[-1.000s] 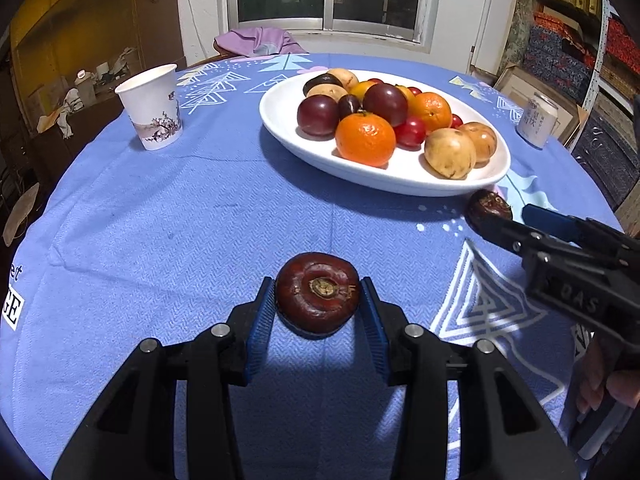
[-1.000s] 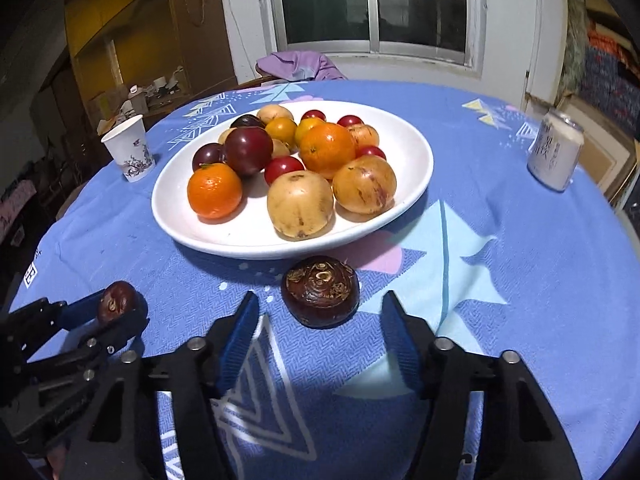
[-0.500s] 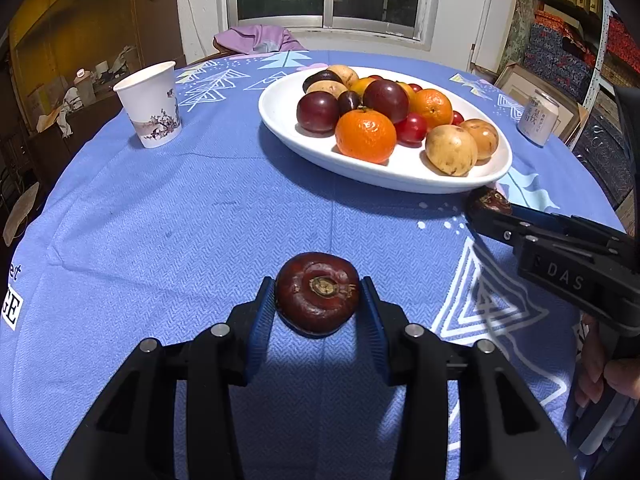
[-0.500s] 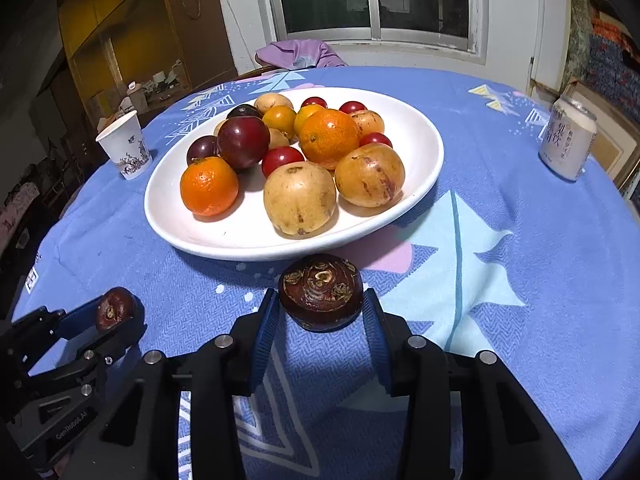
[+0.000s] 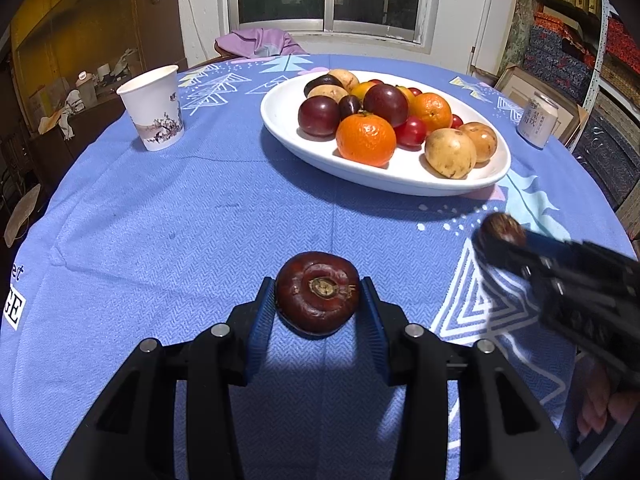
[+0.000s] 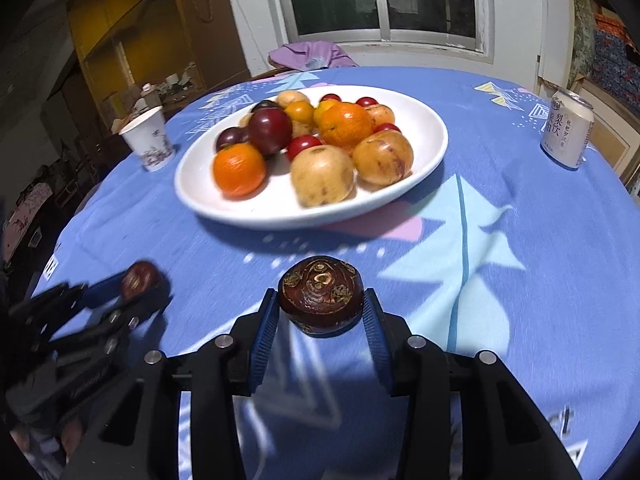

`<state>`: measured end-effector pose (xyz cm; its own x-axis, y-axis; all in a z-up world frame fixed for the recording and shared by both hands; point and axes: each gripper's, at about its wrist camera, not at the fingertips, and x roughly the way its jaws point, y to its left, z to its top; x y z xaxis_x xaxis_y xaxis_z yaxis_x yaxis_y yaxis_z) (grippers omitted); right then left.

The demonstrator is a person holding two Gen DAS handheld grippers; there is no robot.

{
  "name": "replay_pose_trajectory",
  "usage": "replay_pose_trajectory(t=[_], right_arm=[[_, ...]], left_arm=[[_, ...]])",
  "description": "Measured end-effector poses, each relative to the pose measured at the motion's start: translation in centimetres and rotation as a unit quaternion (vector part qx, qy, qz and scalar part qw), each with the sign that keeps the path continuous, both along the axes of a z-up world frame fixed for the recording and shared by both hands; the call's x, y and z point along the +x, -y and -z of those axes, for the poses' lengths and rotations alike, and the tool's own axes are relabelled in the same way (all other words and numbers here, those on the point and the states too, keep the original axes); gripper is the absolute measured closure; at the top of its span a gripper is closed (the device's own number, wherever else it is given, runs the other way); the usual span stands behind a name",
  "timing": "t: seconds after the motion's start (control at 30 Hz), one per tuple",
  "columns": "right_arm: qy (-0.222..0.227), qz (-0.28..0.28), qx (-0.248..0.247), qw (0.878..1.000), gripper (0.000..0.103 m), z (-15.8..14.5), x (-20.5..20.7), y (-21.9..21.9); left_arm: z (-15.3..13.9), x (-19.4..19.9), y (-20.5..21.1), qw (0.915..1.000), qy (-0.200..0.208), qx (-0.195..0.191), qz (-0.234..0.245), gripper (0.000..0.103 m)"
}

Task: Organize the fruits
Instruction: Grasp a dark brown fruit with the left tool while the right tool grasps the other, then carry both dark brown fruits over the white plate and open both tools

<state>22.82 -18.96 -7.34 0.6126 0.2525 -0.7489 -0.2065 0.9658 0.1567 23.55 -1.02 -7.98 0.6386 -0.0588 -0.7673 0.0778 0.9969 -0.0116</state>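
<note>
My left gripper [image 5: 317, 312] is shut on a dark brown round fruit [image 5: 317, 292] just above the blue tablecloth. My right gripper [image 6: 320, 316] is shut on a second dark brown fruit [image 6: 321, 298] and holds it above the cloth, in front of the white oval plate [image 6: 424, 128]. The plate holds oranges, plums, small red fruits and tan fruits. In the left wrist view the right gripper [image 5: 496, 240] shows at right with its fruit [image 5: 502, 230], near the plate's rim [image 5: 280, 120]. In the right wrist view the left gripper [image 6: 140, 284] shows at lower left.
A paper cup [image 5: 154, 112] stands at the left of the table and shows in the right wrist view too [image 6: 148, 140]. A white drink can [image 6: 566, 132] stands at the right, also in the left wrist view [image 5: 536, 120]. A purple cloth [image 5: 256, 42] lies behind the table.
My right gripper closed on the fruit in front of the plate and has lifted it off the cloth. The left gripper keeps hold of its fruit, hardly moved.
</note>
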Motion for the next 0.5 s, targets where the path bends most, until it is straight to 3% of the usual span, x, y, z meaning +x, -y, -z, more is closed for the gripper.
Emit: replay_pose_trajectory(t=[0.27, 0.37, 0.5], right_arm=[[0.052, -0.004, 0.014, 0.999, 0.059, -2.1, -5.6, 0.5], [0.078, 0.004, 0.032, 0.996, 0.059, -4.2, -6.7, 1.7], [0.124, 0.016, 0.041, 0.991, 0.059, -8.4, -7.3, 3.5]], left_arm=[[-1.6, -1.5, 0.5, 0.9992, 0.038, 0.007, 0.007, 0.061], [-3.8, -1.9, 0.4, 0.9982, 0.058, -0.008, 0.009, 0.061], [-7.6, -1.9, 0.7, 0.9945, 0.104, 0.010, 0.014, 0.061]])
